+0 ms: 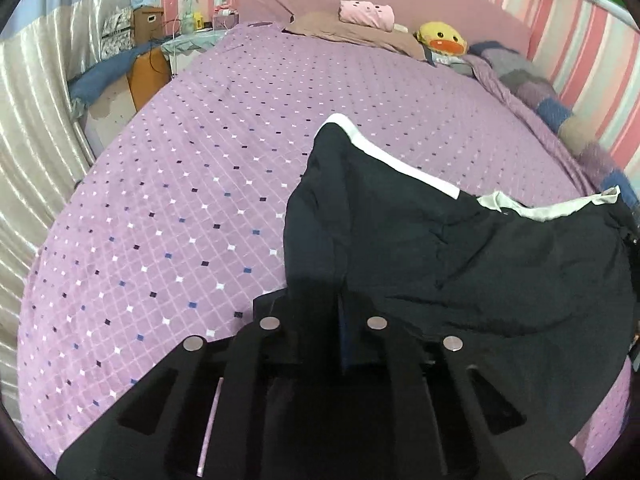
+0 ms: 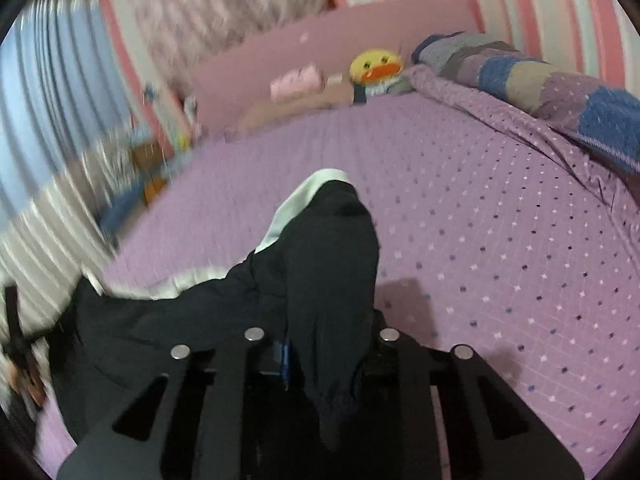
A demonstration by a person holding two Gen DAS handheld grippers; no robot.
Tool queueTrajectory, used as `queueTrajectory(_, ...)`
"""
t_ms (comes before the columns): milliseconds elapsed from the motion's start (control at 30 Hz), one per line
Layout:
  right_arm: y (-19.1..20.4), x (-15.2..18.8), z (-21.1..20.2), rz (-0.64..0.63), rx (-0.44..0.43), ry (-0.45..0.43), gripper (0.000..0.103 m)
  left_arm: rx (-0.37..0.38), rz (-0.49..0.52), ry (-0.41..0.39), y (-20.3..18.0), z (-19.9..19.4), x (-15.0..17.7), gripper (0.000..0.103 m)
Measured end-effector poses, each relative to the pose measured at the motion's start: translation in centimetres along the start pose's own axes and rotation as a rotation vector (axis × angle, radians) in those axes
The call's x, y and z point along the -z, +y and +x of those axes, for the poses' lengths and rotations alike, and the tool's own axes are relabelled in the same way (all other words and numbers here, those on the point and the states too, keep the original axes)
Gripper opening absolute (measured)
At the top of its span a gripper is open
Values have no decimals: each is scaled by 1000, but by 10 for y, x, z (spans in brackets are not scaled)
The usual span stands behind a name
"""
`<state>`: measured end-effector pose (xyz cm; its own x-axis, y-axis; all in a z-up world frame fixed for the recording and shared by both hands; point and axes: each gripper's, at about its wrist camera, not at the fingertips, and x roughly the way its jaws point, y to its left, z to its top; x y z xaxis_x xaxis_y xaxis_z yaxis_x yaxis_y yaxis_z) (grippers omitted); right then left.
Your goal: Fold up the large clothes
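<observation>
Both tongs clamped on dark garment over bed

Left tongs (image 1: 340,320) and right tongs (image 2: 320,344) each pinched shut on black garment (image 1: 460,264), an end apiece; cloth slung between them, long axis running tongs to tongs, white-trimmed edge (image 1: 400,164) pointing ahead of both toward headboard, lilac bedspread (image 1: 180,200) beneath

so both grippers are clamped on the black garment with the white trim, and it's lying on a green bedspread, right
Not quite: the bedspread is purple with small diamonds, not green, as the left wrist view shows. The rest holds: the left gripper and right gripper are both shut on the black garment.
</observation>
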<state>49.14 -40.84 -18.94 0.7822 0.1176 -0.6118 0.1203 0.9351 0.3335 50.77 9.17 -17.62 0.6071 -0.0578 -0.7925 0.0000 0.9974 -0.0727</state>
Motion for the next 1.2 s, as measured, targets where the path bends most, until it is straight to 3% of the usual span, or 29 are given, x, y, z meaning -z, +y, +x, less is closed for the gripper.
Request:
queueTrajectory(167, -5, 20, 51, -8, 92, 153, 26, -60, 12, 78, -2, 44, 13, 16)
queueTrajectory(300, 0, 24, 39, -38, 136, 135, 43, -116, 20, 50, -13, 33, 9, 24)
queueTrajectory(367, 8, 22, 22, -70, 154, 111, 81, -176, 46, 12, -22, 18, 8, 31)
queueTrajectory(400, 15, 21, 8, -91, 162, 71, 86, -209, 56, -14, -26, 8, 10, 38)
queueTrajectory(433, 24, 20, -2, -108, 174, 37, 90, -240, 58, -59, -37, -6, 9, 57)
queueTrajectory(500, 45, 18, -18, -130, 190, -21, 95, -236, 55, -126, -54, -25, 1, 79)
queueTrajectory(533, 54, 16, -21, -123, 196, -41, 97, -225, 55, -151, -70, -32, -4, 81)
queueTrajectory(667, 93, 5, -13, -45, 207, -72, 97, -88, 77, -161, -124, -32, -28, 85)
queueTrajectory(833, 143, 9, 18, -101, 237, -70, 97, -46, 114, -155, -163, -10, -31, 85)
queueTrajectory(1033, 159, 31, 54, -219, 267, -34, 97, -93, 149, -112, -157, 33, -19, 69)
queueTrajectory(1133, 151, 44, 65, -207, 228, -12, 97, -85, 131, -93, -146, 56, -10, 68)
queueTrajectory(1200, 142, 49, 70, -192, 194, -9, 97, -83, 135, -113, -131, 48, 6, 68)
